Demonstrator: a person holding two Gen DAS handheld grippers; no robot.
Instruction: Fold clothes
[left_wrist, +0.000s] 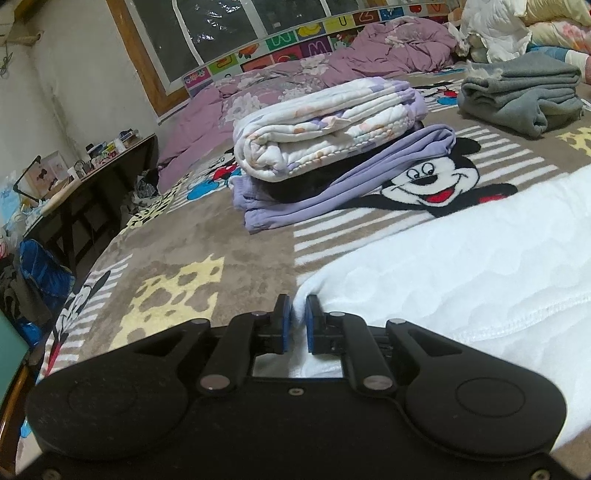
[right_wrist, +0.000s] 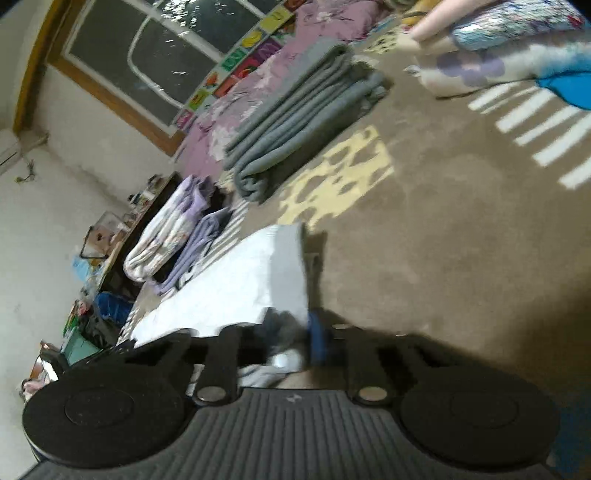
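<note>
— On the bed's cartoon-mouse blanket (left_wrist: 221, 254), what is lying in front of the left tongs (left_wrist: 298, 318)?
— A white garment (left_wrist: 461, 266) is spreading flat there, and the left tongs are pinching its corner between the blue pads (left_wrist: 284, 321).
— And the right tongs (right_wrist: 291, 339)?
— They are clamping another edge of that white garment (right_wrist: 236, 288); the view is blurring, but cloth is sitting between the fingers.
— Anything holding other things?
— No real container; a folded floral quilt (left_wrist: 325, 125) is resting on lilac clothes (left_wrist: 351, 173), and a grey folded blanket (left_wrist: 521, 96) is lying well apart.
</note>
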